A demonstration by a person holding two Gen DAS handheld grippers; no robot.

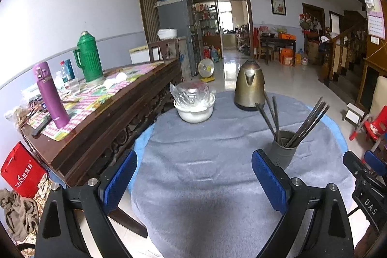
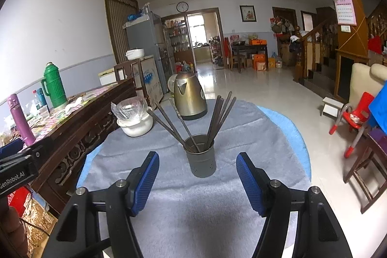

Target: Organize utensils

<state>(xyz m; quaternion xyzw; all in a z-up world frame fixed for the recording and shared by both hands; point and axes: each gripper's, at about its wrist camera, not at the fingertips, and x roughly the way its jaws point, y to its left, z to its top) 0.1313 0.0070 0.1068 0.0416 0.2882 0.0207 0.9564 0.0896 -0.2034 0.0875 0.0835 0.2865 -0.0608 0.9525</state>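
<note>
A grey perforated utensil holder (image 2: 200, 156) stands upright on the grey cloth of the round table (image 2: 193, 197). Several dark chopsticks (image 2: 217, 117) stand in it, fanned left and right. My right gripper (image 2: 197, 175) is open and empty, its blue pads just short of the holder on either side. My left gripper (image 1: 193, 175) is open and empty over bare cloth; the holder (image 1: 284, 149) with its chopsticks (image 1: 307, 122) stands just beyond its right finger (image 1: 268, 180). The right gripper's body also shows in the left wrist view, at the right edge.
A brass kettle (image 2: 189, 98) and a white bowl with a plastic bag (image 2: 135, 117) stand at the table's far side. A dark wooden sideboard (image 1: 96, 127) with a green thermos (image 1: 88, 57) and purple bottle (image 1: 52, 93) runs along the left. Red child chair (image 2: 355, 117) stands right.
</note>
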